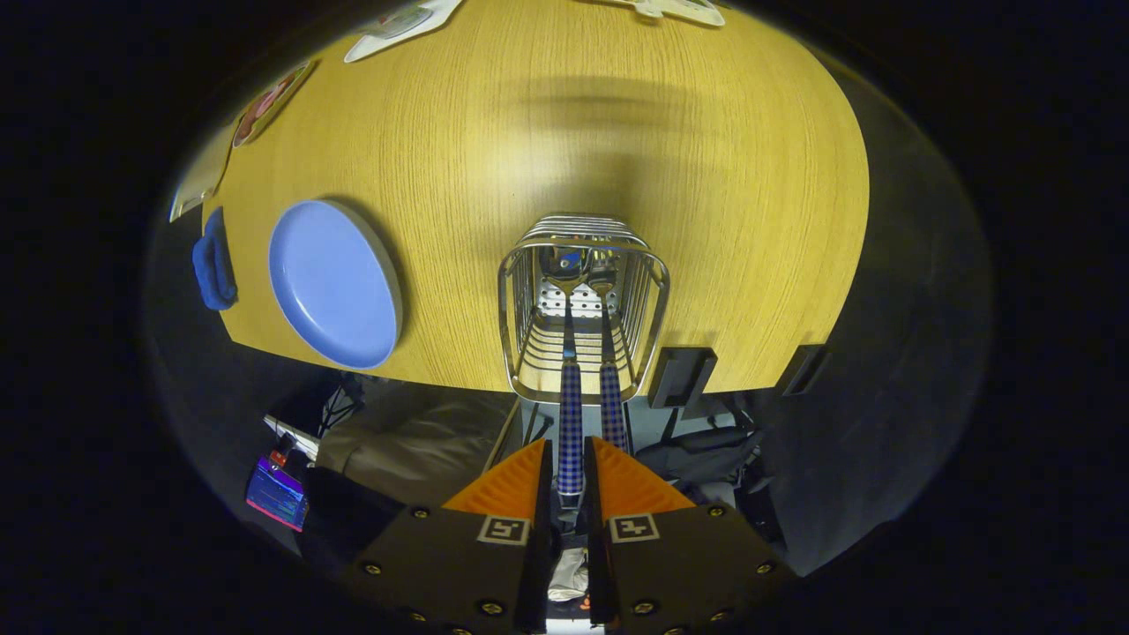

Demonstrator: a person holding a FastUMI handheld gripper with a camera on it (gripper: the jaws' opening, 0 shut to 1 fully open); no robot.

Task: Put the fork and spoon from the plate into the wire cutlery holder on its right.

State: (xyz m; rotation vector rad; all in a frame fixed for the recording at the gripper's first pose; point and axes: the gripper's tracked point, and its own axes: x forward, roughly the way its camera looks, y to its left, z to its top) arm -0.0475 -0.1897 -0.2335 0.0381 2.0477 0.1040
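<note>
Nearly finished, judging by the layout. Plate bare on the tabletop, near the front edge toward the left corner, nothing lying on it. Wire cutlery holder standing at the same front edge, well apart from the plate on its right, seen from above down into its basket.

Two checked handles rising out of the holder. Right-hand handle standing free in the basket, just beside the other, touching neither finger as far as can be told: one utensil already delivered. Left-hand handle running up from the basket into the narrow gap of the tongs, clenched on its upper end with both fingers pressed against it. Heads of both pieces down near the perforated floor of the holder, too small and too crowded by reflections to tell fork from spoon.

Remaining, by estimate: only letting go of the held piece and lifting clear without dragging it back out or tipping the holder over the front edge. Whether the held piece's head already rests on the holder's floor: cannot tell.

Blue cloth lying beyond the plate at the left edge; flat cards along the far left edge, playing no part.
</note>
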